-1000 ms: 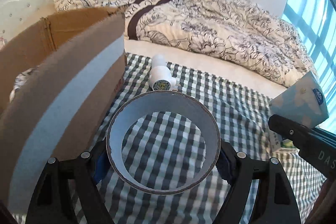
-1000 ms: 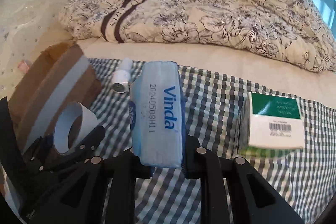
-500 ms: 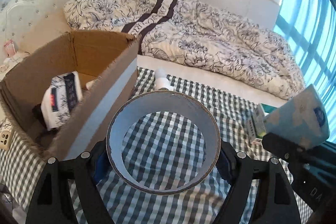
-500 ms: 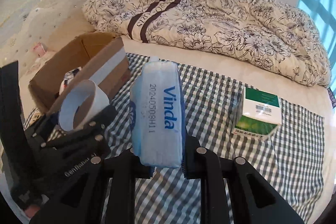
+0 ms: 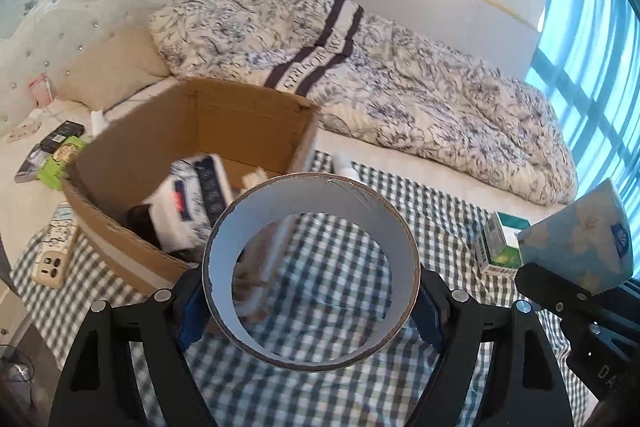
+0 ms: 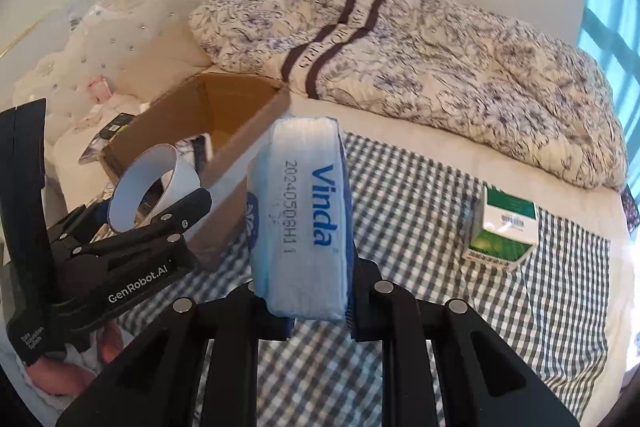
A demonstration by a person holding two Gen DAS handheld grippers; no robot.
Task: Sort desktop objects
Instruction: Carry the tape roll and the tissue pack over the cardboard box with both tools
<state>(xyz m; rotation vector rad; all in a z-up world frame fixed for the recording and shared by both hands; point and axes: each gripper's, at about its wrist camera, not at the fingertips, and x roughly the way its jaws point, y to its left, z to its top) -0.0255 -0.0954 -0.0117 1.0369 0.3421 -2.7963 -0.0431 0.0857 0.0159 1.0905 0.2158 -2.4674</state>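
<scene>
The left gripper (image 5: 312, 301) is clamped on a roll of tape (image 5: 311, 281), its fingers pressing the roll's outer sides so the open ring faces the camera in the lower centre of the left wrist view. Through the ring shows the green-and-white checked cloth (image 5: 400, 211) spread over the bed (image 5: 400, 163). Up and to the left of the roll sits an open cardboard box (image 5: 120, 155); inside it lies a white packet with dark print (image 5: 188, 203), though motion blur leaves the other contents hard to make out. Just beyond the box's right corner a small white bottle (image 5: 343, 163) lies on the cloth.

The right gripper (image 6: 316, 307) is closed on a pale blue Vinda tissue pack (image 6: 304, 223), held on end in the centre of the right wrist view, with its printed side toward the lens. In the left wrist view the same pack shows at the right edge. At the right of the right wrist view a green-and-white carton (image 6: 506, 223) stands on the checked cloth, well apart from the box. In that view the left gripper with its tape appears at the left, near the box's front wall.

A floral duvet (image 5: 400, 87) is heaped across the upper half of both views. Left of the box, on the bed, lie a white power strip (image 5: 52, 263) and a lime-green package (image 5: 60, 163).
</scene>
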